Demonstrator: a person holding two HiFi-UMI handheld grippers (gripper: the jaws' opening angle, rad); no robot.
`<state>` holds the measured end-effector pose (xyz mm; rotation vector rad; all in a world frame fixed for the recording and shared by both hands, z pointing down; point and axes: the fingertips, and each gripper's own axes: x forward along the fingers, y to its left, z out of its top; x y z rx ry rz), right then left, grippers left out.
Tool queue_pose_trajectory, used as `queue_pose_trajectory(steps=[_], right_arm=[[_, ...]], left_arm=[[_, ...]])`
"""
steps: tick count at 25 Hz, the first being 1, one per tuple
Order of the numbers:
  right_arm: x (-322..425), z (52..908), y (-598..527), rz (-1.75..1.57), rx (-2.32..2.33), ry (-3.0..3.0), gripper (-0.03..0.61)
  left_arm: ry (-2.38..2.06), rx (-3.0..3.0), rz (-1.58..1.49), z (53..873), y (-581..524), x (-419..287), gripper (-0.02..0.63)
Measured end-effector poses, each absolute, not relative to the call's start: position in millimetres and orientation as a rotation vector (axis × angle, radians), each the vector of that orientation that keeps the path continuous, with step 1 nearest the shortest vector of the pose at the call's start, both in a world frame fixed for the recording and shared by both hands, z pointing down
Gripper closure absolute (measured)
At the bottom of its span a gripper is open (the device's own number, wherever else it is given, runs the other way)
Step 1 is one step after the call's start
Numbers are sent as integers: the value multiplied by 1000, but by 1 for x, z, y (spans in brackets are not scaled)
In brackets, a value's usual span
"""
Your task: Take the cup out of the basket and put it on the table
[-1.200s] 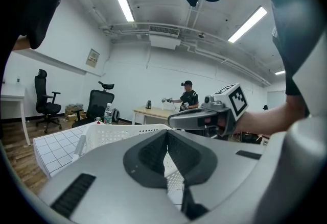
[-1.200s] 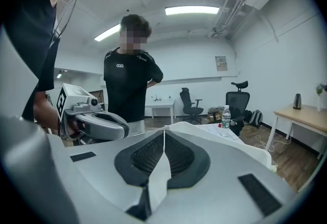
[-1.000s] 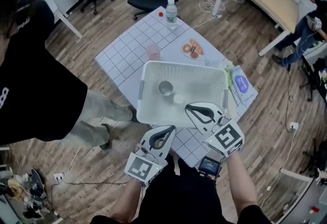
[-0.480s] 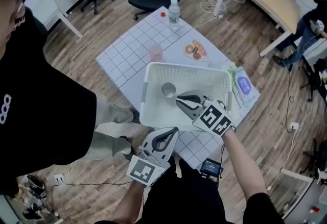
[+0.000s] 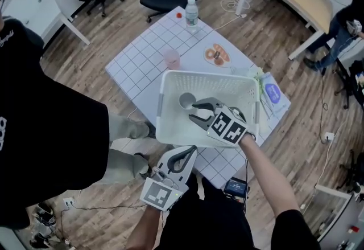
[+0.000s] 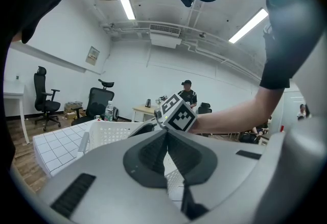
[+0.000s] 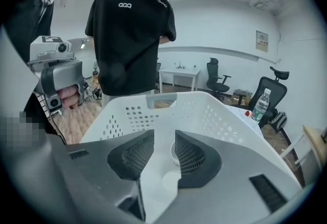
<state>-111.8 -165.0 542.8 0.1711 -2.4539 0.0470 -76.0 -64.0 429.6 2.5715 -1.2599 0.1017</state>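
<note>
Head view: right tool now down inside basket, just short of cup on basket floor; above basket's near rim a second ago. Left tool outside near rim.
Left tool view: pressed together, empty.
Right tool view: jaws just opening, spread, nothing pinched.
Reads as grasp approach; surface placement pending.

T-shirt, 11 o'clock in the right gripper view: white chest print of three rounded characters, reading uncertain. Wall sign, 2 o'clock: print too small to read. Bottle, 12 o'clock in the head view: label illegible.
</note>
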Motion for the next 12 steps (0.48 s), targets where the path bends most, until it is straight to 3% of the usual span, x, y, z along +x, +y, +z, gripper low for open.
queue_pose_trajectory(steps=[12], right_arm=[[-123, 602, -168, 20, 47, -2304, 394]], left_arm=[[-1240, 2571, 115, 434, -64, -77, 606]])
